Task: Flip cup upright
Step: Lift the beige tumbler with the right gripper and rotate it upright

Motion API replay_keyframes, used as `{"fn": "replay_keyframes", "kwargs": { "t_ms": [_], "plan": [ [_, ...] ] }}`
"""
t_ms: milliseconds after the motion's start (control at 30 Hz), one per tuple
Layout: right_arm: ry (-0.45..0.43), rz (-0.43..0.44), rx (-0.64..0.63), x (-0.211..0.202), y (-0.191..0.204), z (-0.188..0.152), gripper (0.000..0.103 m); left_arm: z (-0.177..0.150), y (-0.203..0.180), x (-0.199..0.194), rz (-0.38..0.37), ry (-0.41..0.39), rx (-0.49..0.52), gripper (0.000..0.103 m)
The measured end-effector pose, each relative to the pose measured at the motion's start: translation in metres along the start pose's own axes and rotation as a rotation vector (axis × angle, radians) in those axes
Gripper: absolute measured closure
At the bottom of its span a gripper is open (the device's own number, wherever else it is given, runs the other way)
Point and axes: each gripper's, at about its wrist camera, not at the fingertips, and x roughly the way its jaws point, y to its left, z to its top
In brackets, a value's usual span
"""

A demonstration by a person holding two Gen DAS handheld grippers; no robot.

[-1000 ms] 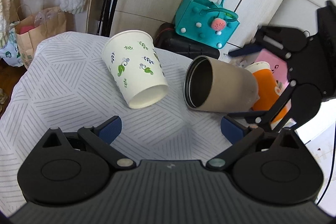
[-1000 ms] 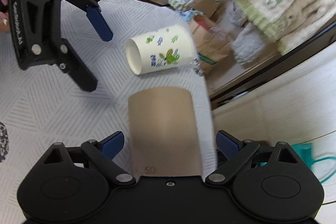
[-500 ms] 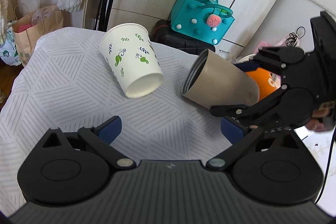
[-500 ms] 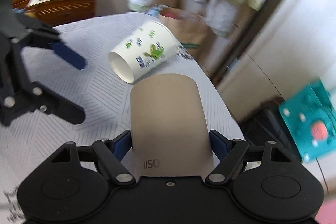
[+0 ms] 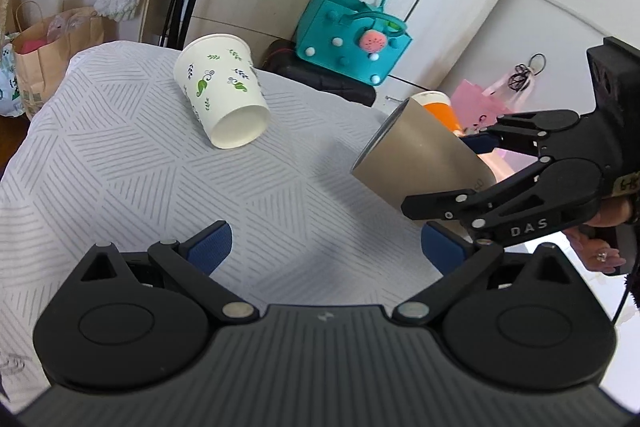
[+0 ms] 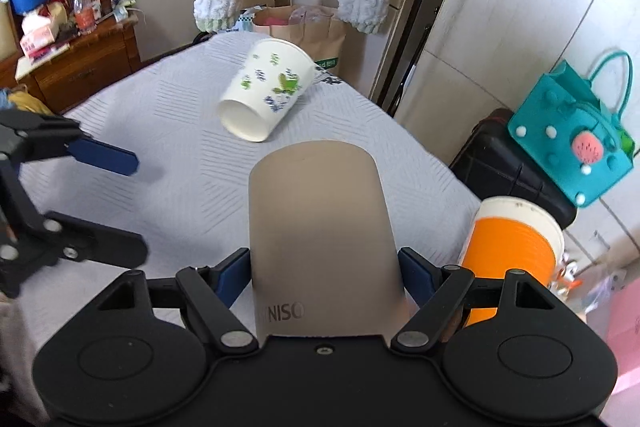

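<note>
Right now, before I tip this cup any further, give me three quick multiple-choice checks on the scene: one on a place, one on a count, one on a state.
1. Where is the leaf-print paper cup?
A. on its side on the table
B. in the left gripper
C. on the floor

2. How many cups are in view?
A. one
B. two
C. three

3. What is the right gripper doing?
A. hanging open
B. clamped on the tan cup
C. holding the orange cup

Answers: 1 A, it lies on the cloth; 2 C, leaf-print, tan, orange; 3 B, both pads press the tan cup's sides.
</note>
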Motion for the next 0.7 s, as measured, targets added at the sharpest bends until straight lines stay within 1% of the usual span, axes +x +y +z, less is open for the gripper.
{"fn": "replay_keyframes", "kwargs": {
  "t_ms": [167,333,500,700],
  "plan": [
    [0.032,0.020,0.058,-0.021,0.015,-0.009,0.020,-0.010,-0.003,-0.022,-0.019,-0.018,0.004,0.001],
    [0.043,0.040,0.121,-0.034,0.032,-0.019,0.020,-0.021,0.000,-0.042,-0.015,-0.021,0.001,0.000],
    [0.061,0.063,0.184,-0.026,0.048,-0.028,0.020,-0.031,0.004,-0.054,-0.006,-0.010,-0.009,0.000],
    [0.100,0.047,0.247,-0.012,0.047,-0.039,0.020,-0.037,0.001,-0.059,-0.005,0.008,-0.019,0.000]
  ]
}}
